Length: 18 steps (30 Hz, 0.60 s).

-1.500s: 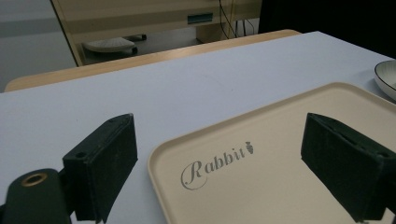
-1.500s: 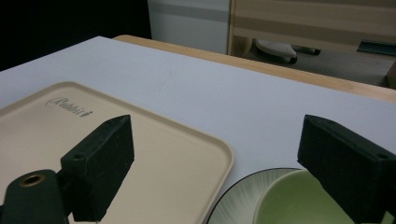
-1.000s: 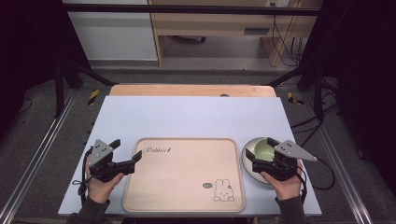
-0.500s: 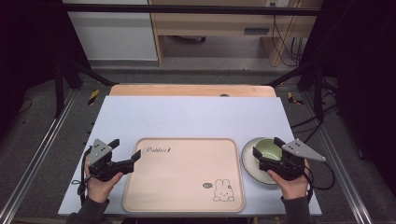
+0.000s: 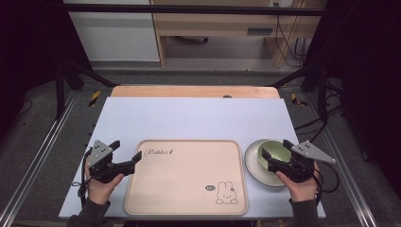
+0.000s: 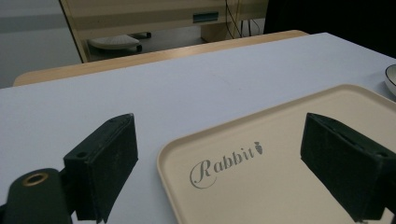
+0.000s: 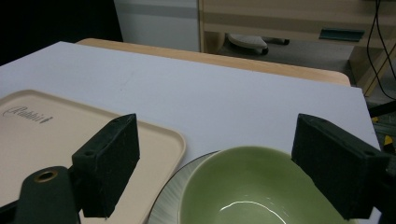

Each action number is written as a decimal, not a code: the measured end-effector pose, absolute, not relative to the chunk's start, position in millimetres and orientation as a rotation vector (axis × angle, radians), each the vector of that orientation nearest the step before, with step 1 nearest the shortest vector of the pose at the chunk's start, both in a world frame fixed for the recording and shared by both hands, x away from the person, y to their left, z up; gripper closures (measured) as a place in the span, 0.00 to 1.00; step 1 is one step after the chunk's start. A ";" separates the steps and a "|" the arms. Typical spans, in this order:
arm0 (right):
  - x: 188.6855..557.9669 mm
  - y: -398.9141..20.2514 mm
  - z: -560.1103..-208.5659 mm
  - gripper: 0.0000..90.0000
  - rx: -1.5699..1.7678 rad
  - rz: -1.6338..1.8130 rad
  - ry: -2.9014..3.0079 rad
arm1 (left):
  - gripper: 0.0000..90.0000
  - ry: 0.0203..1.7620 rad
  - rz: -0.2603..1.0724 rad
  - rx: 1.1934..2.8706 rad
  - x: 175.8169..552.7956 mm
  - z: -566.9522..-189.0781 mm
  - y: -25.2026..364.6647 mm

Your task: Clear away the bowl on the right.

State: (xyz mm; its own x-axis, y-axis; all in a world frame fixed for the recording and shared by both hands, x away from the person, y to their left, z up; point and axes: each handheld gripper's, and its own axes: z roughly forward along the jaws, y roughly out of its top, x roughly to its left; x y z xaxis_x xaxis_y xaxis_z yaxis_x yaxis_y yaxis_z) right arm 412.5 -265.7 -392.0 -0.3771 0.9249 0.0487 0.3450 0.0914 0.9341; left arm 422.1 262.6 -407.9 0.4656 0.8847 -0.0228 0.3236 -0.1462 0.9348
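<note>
Presently on the counter [image 5: 198,116]: one beige tray [image 5: 187,177] printed "Rabbit", lying flat at the near middle. One green bowl [image 5: 274,153], empty, seated on a pale plate [image 5: 253,165] just beside the tray's right edge. Left claw [image 5: 130,161]: jaws spread, empty, poised over the tray's near left corner, one jaw over the tray and one over the bare counter. Right claw [image 5: 269,158]: jaws spread wide, straddling the green bowl's near rim; contact with the bowl cannot be told.
</note>
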 end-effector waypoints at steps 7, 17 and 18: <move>412.3 -272.9 -391.4 0.17 1.275 1.265 1.776 | 0.12 1.047 0.696 1.706 422.2 -408.1 263.2; 412.9 -280.7 -391.3 0.18 1.295 1.208 1.760 | 0.12 1.047 0.699 1.708 421.5 -408.3 262.6; 412.9 -280.7 -391.3 0.18 1.295 1.208 1.760 | 0.12 1.047 0.699 1.708 421.5 -408.3 262.6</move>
State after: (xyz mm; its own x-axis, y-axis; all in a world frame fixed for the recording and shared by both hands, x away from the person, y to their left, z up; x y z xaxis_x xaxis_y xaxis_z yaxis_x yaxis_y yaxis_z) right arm 412.9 -280.7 -391.3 -0.3152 0.9486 0.0279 0.3668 0.0946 0.9255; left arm 421.5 262.6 -408.3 0.4640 0.8857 -0.0166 0.3242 -0.1523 0.9336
